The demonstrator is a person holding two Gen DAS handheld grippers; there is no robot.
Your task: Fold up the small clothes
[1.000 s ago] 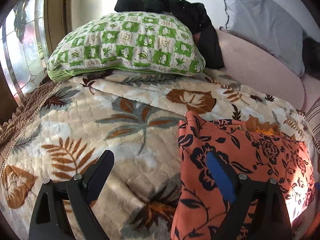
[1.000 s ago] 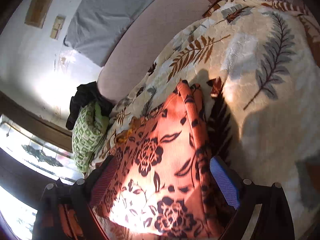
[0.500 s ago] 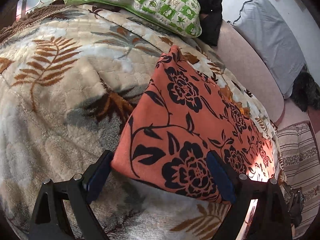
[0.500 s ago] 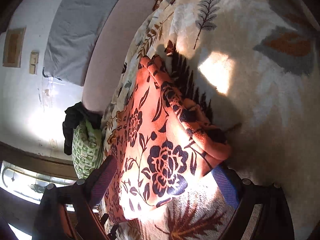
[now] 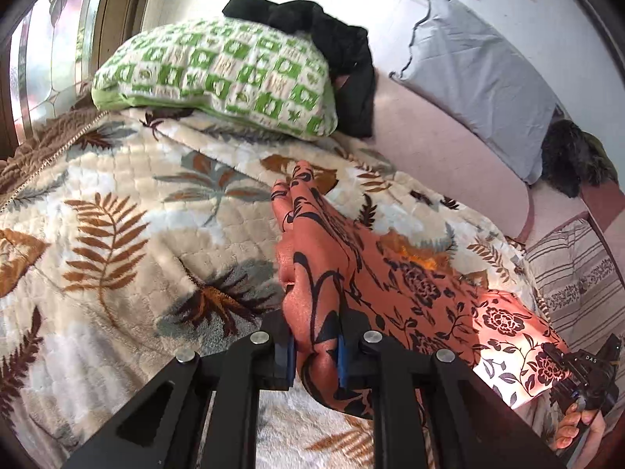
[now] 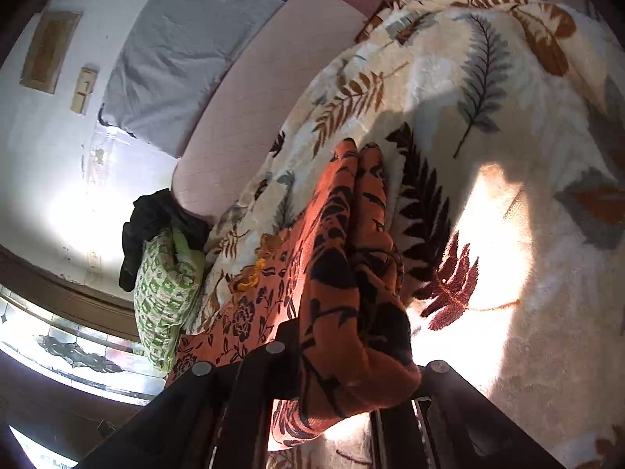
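Observation:
An orange garment with black flower print point(image 5: 390, 273) lies folded on a cream leaf-patterned blanket point(image 5: 117, 234). My left gripper point(image 5: 314, 355) is shut on the garment's near left edge, the cloth bunched between its blue pads. My right gripper point(image 6: 351, 375) is shut on the garment point(image 6: 343, 273) at its near right edge, a thick fold pinched between the fingers. The right gripper also shows at the lower right of the left wrist view point(image 5: 586, 375), at the garment's far corner.
A green-and-white pillow point(image 5: 218, 74) with black clothing point(image 5: 332, 47) on it lies at the bed's head. A grey pillow point(image 5: 476, 74) leans on the wall over a pink sheet point(image 5: 449, 164). A window point(image 5: 39, 58) is at the left.
Both grippers were open and hovering over the garment; now both have closed on its near edges. The cloth is bunched up between the fingers.

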